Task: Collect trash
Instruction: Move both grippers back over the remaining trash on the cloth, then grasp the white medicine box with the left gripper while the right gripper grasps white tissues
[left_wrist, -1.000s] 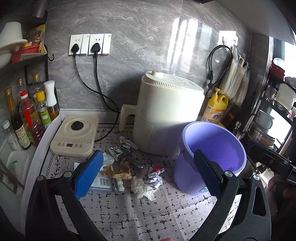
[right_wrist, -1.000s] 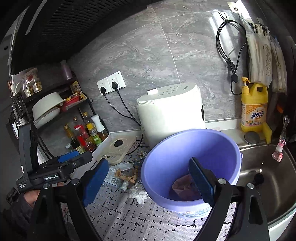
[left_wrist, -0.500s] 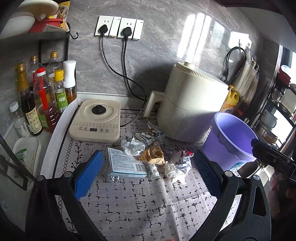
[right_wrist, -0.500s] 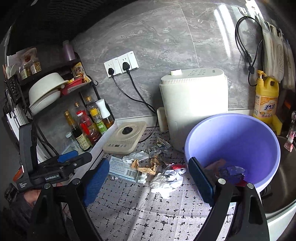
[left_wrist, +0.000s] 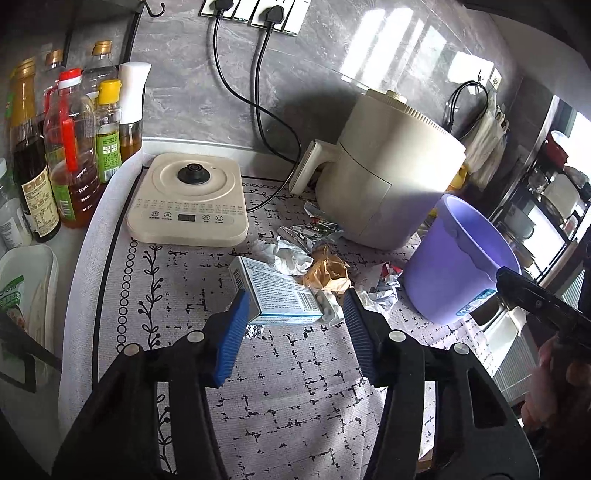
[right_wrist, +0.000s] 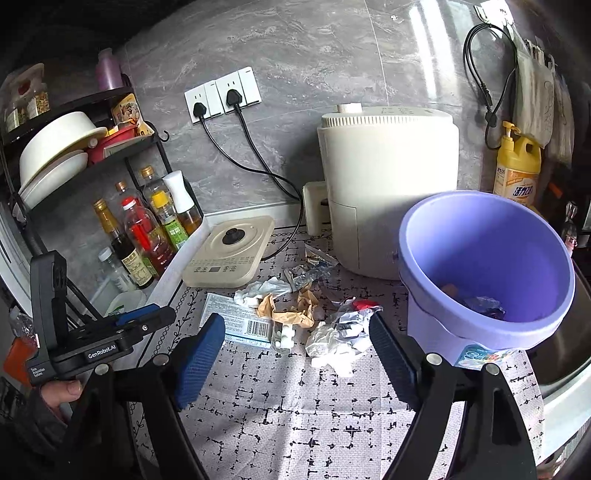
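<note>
Trash lies in a heap on the patterned mat: a pale blue box (left_wrist: 275, 291), a blister pack (right_wrist: 282, 336), brown paper (right_wrist: 291, 312), white tissue (right_wrist: 258, 291), foil wrappers (right_wrist: 310, 271) and crumpled printed paper (right_wrist: 343, 332). My left gripper (left_wrist: 295, 295) hangs low over the box's near end. Its jaws are closing with the box between them, and the pads are not pressing on it. My right gripper (right_wrist: 295, 319) is closing slightly above the blister pack and the crumpled paper, touching nothing. The purple bucket (right_wrist: 424, 321) at the right holds some trash (right_wrist: 484, 304).
A cream air fryer (right_wrist: 384, 184) stands behind the heap, with a flat cooker base (right_wrist: 229, 254) to its left and plugged cords on the wall. Oil and sauce bottles (right_wrist: 147, 229) line the left edge under a dish rack. A sink (right_wrist: 561, 362) lies right of the bucket.
Both grippers have moved left and down from the bucket toward the trash heap. The left jaws have narrowed around the box. The right jaws have narrowed a little.
</note>
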